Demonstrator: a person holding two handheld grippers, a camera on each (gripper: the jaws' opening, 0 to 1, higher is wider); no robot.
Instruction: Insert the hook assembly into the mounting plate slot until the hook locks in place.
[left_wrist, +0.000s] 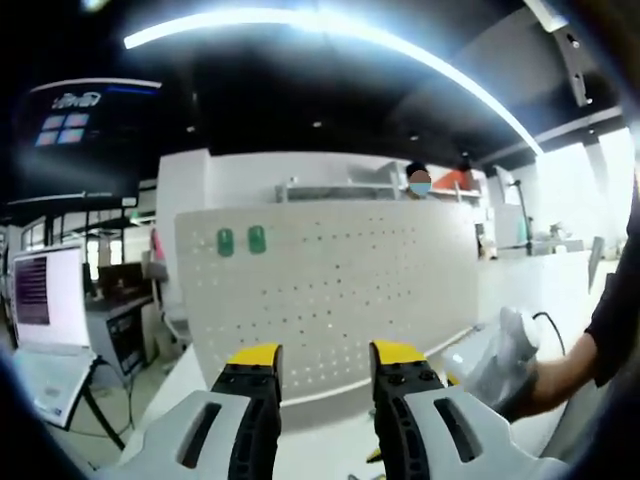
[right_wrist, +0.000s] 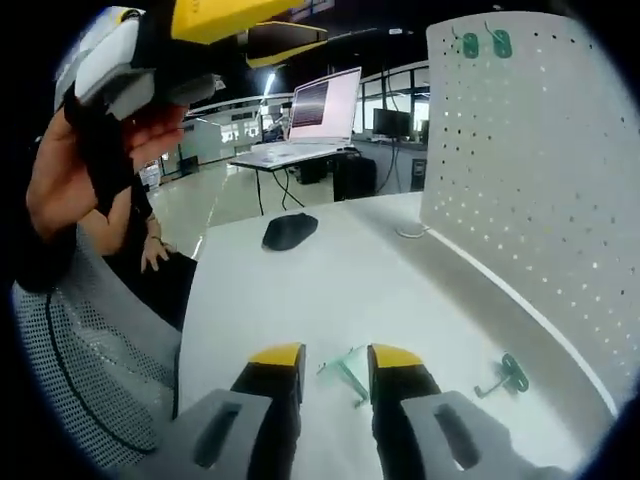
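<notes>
The white perforated mounting plate (left_wrist: 330, 290) stands upright on the table, with two green hooks (left_wrist: 241, 240) seated near its upper left; it also shows at the right of the right gripper view (right_wrist: 540, 170). My left gripper (left_wrist: 326, 360) is held in the air facing the plate, open and with nothing in it. My right gripper (right_wrist: 335, 365) hovers low over the table, open. A translucent green hook (right_wrist: 345, 375) lies on the tabletop between its tips. A second green hook (right_wrist: 505, 377) lies near the plate's foot.
A black mouse (right_wrist: 290, 230) rests on the white table (right_wrist: 330, 290). A laptop (right_wrist: 320, 108) sits on a far desk. At the left is a mesh chair (right_wrist: 70, 350). A hand holds the left gripper (right_wrist: 280, 30) high at upper left.
</notes>
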